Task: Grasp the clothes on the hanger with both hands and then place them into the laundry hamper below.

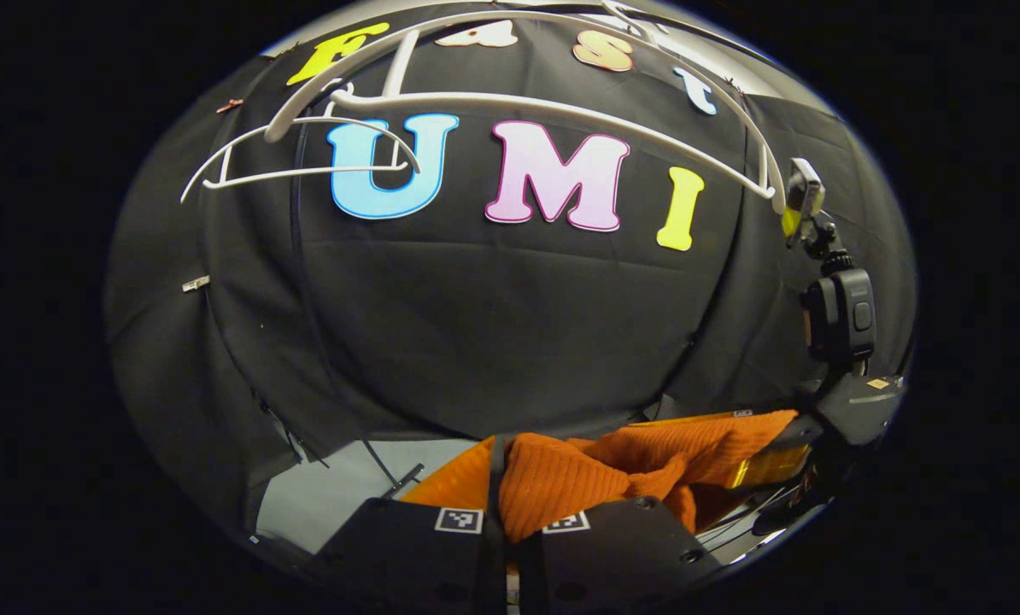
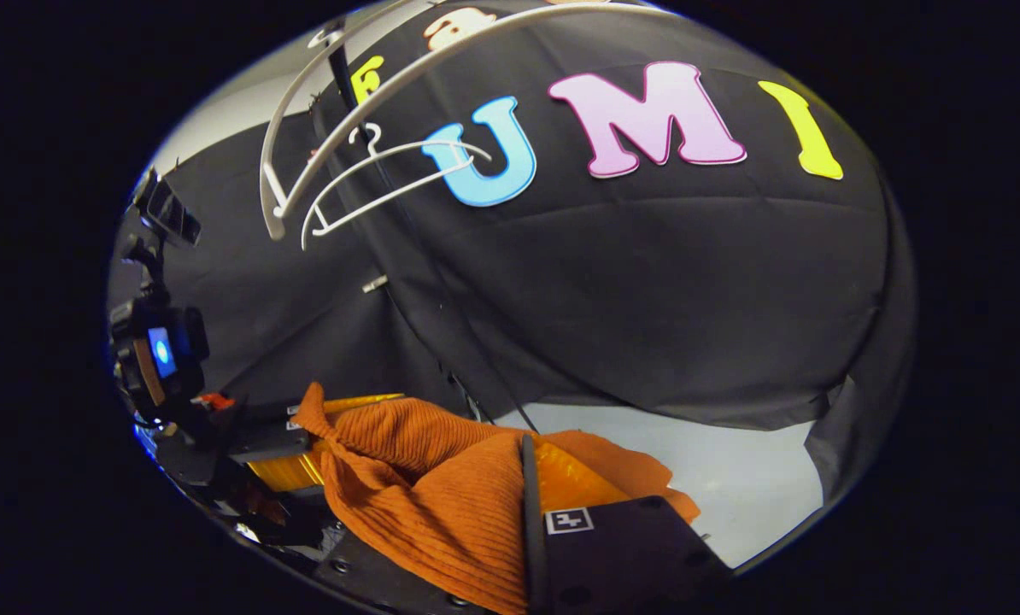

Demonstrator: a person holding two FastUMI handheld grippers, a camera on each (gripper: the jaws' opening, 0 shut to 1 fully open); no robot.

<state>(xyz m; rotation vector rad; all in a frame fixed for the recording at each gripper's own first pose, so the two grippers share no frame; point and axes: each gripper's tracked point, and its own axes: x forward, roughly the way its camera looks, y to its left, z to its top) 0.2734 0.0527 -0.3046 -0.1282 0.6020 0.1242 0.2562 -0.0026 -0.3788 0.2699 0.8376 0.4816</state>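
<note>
Orange knit (image 1: 578,483) is pinched by both our grippers (image 1: 497,521) (image 2: 527,530); over the yellow hamper (image 2: 284,470) it may snag on the rim or slip out early

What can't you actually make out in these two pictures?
- Hamper: just a yellow strip in both gripper views; the orange garment covers the rest.
- Left tongs: tips buried in the garment's folds in the left gripper view.
- Right tongs: the garment drapes over one finger in the right gripper view, hiding the grip.
- Hangers: hooks cut off at the top edge in both views.
</note>
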